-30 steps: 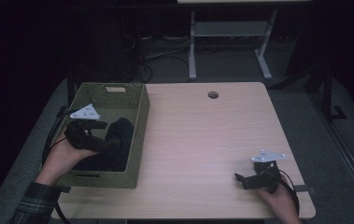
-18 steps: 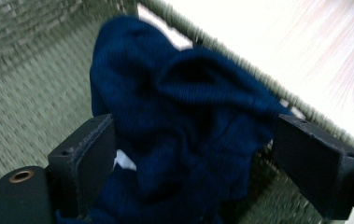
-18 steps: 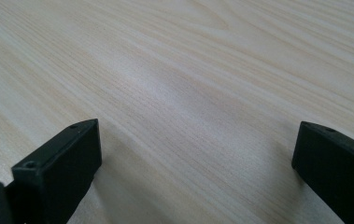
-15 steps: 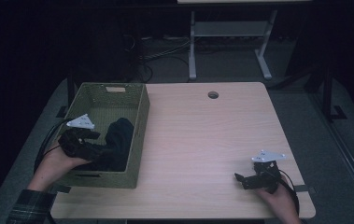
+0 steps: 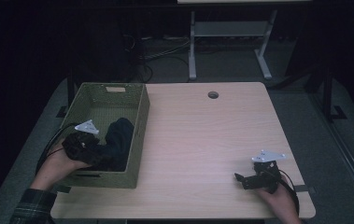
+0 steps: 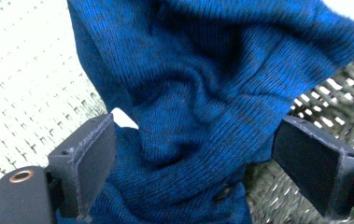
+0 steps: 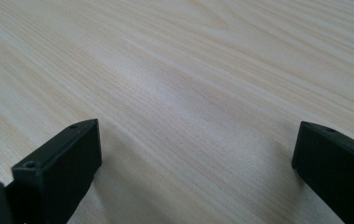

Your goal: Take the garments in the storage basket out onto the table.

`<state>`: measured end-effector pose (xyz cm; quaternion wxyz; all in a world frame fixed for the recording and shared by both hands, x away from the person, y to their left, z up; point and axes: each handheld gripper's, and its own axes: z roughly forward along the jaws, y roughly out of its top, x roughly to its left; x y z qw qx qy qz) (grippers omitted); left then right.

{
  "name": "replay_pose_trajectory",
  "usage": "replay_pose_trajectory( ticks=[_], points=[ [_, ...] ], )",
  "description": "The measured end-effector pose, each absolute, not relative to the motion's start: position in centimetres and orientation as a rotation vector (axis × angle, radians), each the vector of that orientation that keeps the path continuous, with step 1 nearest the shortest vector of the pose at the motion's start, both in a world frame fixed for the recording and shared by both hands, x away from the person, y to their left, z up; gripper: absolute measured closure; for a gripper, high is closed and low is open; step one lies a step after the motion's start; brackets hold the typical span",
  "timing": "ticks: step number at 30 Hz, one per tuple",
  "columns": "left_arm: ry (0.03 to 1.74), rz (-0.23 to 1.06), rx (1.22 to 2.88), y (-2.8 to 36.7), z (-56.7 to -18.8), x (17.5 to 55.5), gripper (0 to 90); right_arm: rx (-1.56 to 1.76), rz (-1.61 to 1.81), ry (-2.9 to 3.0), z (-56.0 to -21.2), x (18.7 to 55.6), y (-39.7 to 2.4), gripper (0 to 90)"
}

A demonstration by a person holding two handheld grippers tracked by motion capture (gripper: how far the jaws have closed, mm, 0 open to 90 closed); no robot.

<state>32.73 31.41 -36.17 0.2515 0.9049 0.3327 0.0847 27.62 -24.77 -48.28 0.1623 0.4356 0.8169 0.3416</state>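
A dark blue knitted garment (image 5: 117,142) lies bunched inside the green woven basket (image 5: 97,97) at the table's left. My left gripper (image 5: 101,154) is down in the basket, held by a hand. In the left gripper view the blue knit (image 6: 202,102) bulges between the two wide-apart jaws, so my left gripper (image 6: 207,163) is open around the cloth. My right gripper (image 5: 240,178) rests low over the table's front right corner. In the right gripper view its jaws stand wide apart over bare wood, and my right gripper (image 7: 193,163) is open with nothing in it.
The light wooden table (image 5: 202,140) has a round cable hole (image 5: 213,94) near its far edge. Behind the table a white desk frame (image 5: 230,32) and cables stand on the dark floor. A cable (image 5: 48,149) trails from the left gripper over the table's left side.
My left gripper has drawn back toward the basket's near left corner and sunk lower against the garment. The right gripper has stayed where it was.
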Motion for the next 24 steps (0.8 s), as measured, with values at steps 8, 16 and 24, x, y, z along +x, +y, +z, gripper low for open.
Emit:
replay_pose_trajectory(
  ticks=[8, 16, 24],
  points=[
    [0.899, 0.21, 2.558, 30.9, -37.6, 33.3, 15.1, 1.243, 0.975, 2.331, -48.3, 27.6, -24.8, 1.2],
    [0.904, 0.191, 2.591, 30.7, -37.9, 33.5, 27.6, 1.243, 0.974, 2.331, -48.3, 27.6, -24.8, 1.2],
    [0.907, 0.185, 2.633, 30.4, -38.1, 33.7, 45.2, 1.243, 0.975, 2.331, -48.3, 27.6, -24.8, 1.2]
  ],
)
